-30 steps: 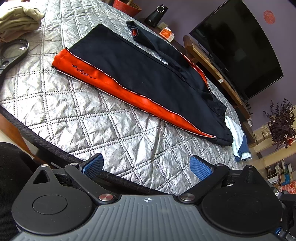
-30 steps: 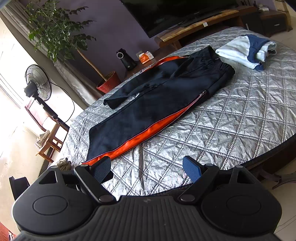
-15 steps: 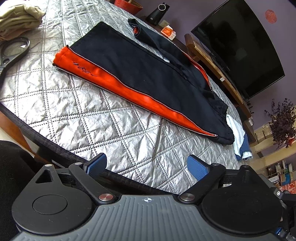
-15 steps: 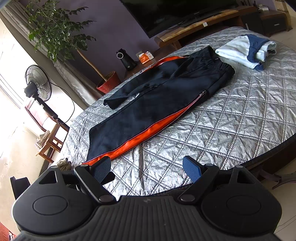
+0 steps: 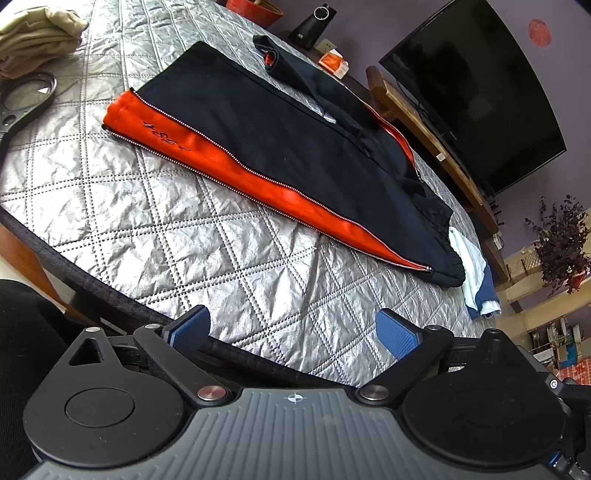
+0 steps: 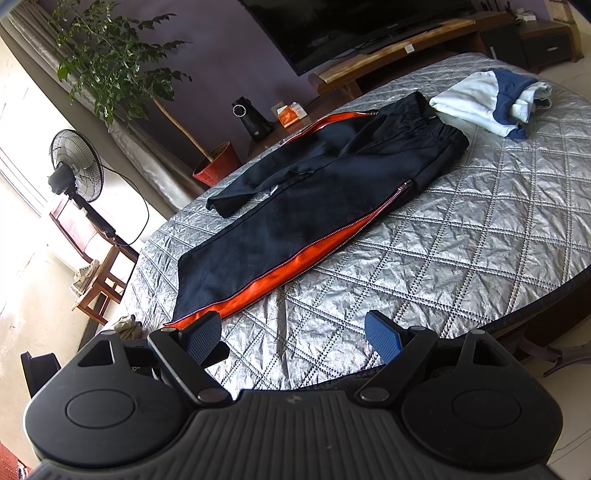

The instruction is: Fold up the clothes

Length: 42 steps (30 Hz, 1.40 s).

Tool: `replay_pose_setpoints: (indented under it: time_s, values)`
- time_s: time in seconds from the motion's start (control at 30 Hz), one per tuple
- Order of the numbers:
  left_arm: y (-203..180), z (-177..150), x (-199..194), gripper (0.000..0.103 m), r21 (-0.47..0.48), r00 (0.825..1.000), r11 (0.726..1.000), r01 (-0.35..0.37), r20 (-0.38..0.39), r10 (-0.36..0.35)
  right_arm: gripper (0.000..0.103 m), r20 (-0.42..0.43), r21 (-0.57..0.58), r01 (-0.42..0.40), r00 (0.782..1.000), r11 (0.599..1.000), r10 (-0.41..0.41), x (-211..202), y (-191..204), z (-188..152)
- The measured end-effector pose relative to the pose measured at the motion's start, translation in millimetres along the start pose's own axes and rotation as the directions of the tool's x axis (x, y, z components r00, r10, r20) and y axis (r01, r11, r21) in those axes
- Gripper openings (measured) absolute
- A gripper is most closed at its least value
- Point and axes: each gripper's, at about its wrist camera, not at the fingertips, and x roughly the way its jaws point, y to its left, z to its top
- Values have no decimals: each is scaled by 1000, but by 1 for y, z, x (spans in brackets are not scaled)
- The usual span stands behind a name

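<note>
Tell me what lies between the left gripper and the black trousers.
Only bare quilted silver cover separates the left gripper from the black trousers, shown in the left wrist view.

A quilted silver tabletop carries black-and-orange trousers ahead of the left claw, a white-and-blue garment beyond their waistband, and beige clothes far left.

TV sitting at 12 o'clock w/ potted plant & fan standing approx 10 o'clock, quilted table below.
</note>
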Motion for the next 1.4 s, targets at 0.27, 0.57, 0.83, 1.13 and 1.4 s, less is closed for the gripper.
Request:
replay_pose_setpoints:
  time_s: [0.27,0.57,0.83,1.13,1.4]
  values:
    - [0,-1,0,98,3,1000,1000,-2,-1,2,83,2,3,-1,1000,1000,1,0,0,0]
    - [-2,-1,3,98,25,1000,1000,-14,-12,15,83,-2,7,1,1000,1000,-1,1,-1,1]
    - [-10,-7,3,98,91,999,995,-41,-25,44,83,4,-1,4,1000,1000,-4,0,2,-1]
    - [-17,-13,2,100,163,997,985,-66,-24,70,83,7,-15,10,1000,1000,-10,0,4,-2]
    - [-20,-16,3,101,188,997,980,-65,-30,72,83,3,-22,11,1000,1000,-11,0,6,-2]
